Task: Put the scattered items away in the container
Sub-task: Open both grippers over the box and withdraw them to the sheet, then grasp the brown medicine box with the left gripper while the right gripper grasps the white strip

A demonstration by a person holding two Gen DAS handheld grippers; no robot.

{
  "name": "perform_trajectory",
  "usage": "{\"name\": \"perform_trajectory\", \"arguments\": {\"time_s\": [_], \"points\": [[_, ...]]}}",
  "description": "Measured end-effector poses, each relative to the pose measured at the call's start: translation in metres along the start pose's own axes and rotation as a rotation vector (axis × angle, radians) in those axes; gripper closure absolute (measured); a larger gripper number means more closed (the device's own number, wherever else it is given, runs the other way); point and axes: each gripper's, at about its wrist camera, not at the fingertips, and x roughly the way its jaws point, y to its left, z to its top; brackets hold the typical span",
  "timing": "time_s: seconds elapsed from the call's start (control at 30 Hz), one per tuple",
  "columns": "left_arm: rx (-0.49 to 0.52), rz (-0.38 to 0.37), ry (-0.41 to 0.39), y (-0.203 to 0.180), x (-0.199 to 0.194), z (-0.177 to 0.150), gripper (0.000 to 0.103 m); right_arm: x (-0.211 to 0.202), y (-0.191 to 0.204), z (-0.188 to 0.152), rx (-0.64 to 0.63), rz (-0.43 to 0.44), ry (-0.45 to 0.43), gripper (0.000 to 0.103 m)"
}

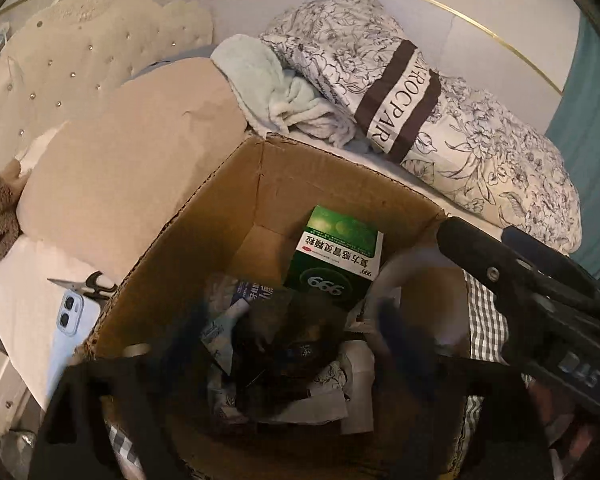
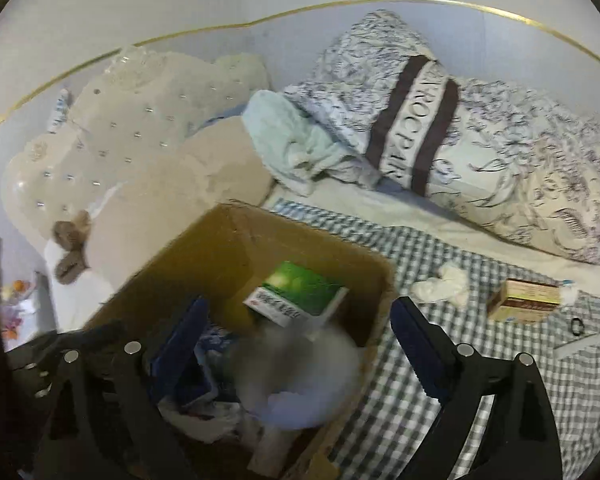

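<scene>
Left tongs (image 1: 296, 344) spread wide over the open box (image 1: 172, 248), nothing between them. Right tongs (image 2: 296, 344) likewise released, straddling the box's near right corner; a pale blurred shape (image 2: 300, 380) under them, possibly a light item dropping in, too smeared to name.

Already in the box: green carton (image 1: 336, 256), crumpled wrappers (image 1: 324, 396), a blue-and-white pack (image 1: 248, 294).

Not yet tidied, out on the checked bed sheet (image 2: 440, 248) to the right of the box:
- Brown carton (image 2: 526, 300): light, stiff card, flat faces. Best pinched across its 2 long sides near the middle; likely to dent under a hard squeeze.
- White tissue wad (image 2: 444, 284): almost weightless, soft, no fixed shape. Best taken by closing down on the bulk, close to the sheet; may snag the cloth.
- Small dark ring (image 2: 577, 326): thin, lying flat, probably the fiddliest; edge-on pinch needed.

Phone (image 1: 70, 320) lying just left of the box, smooth and slippery, heavier than the rest.
</scene>
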Motion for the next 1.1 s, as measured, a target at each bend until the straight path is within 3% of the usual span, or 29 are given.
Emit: {"name": "perform_trajectory", "arguments": {"time_s": [0.23, 0.5, 0.8, 1.1], "points": [[0.011, 0.006, 0.011, -0.009, -0.003, -0.005, 0.004, -0.023, -0.022, -0.008, 0.046, -0.028, -0.037, 0.01], [0.08, -0.024, -0.005, -0.057, -0.018, -0.014, 0.004, -0.059, -0.074, -0.031, 0.124, -0.093, -0.064, 0.01], [0.182, -0.091, 0.0, -0.126, -0.018, -0.03, 0.004, -0.102, -0.18, -0.068, 0.295, -0.225, -0.1, 0.01], [0.284, -0.138, 0.049, -0.201, 0.022, -0.043, 0.004, -0.11, -0.276, -0.11, 0.472, -0.356, -0.084, 0.01]]}}
